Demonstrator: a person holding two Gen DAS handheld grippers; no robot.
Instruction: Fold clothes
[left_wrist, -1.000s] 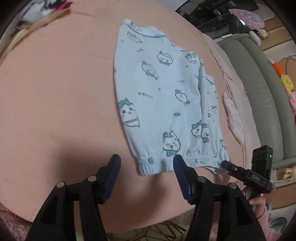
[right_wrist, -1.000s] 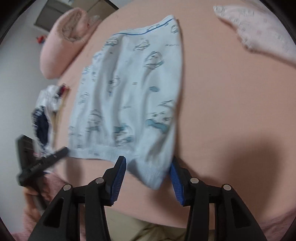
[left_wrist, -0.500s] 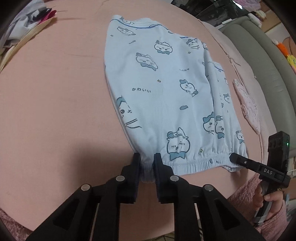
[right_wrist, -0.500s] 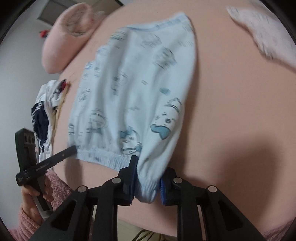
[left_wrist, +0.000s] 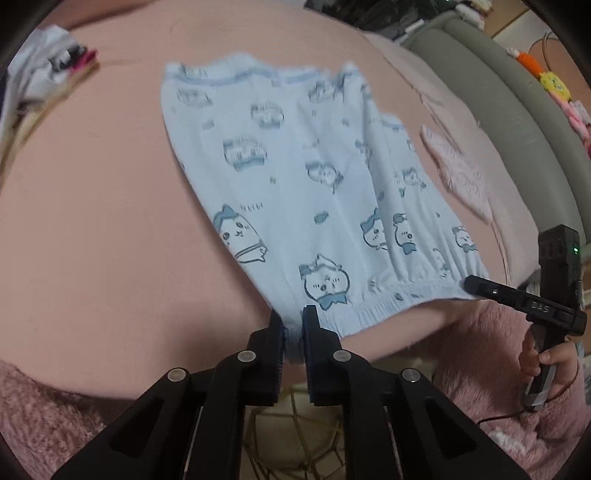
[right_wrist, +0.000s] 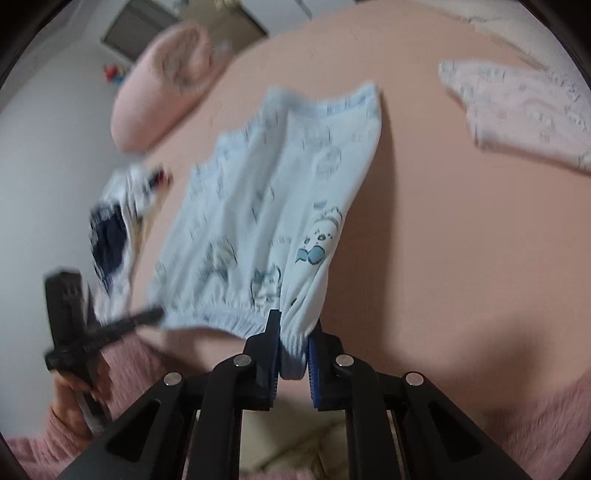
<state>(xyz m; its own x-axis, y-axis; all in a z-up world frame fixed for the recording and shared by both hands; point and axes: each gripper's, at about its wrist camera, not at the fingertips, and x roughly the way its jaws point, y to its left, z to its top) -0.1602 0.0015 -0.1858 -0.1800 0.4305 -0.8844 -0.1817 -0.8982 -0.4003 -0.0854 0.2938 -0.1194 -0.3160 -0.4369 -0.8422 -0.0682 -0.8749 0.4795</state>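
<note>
Folding is judged barely begun: the pale blue cartoon-print cotton garment (left_wrist: 314, 192) is spread flat on the pink surface (left_wrist: 92, 221), its elastic hem corners pinched by the left claw (left_wrist: 293, 328) and right claw (right_wrist: 293, 345), no fold yet made.

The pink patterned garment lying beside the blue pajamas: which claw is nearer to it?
Right. The right claw grips the pajamas hem corner on the side facing the pink garment; the left claw grips the opposite corner.

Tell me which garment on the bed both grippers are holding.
The light blue cartoon-print garment: left gripper and right gripper pinch its elastic hem. The pink garment lies untouched.
</note>
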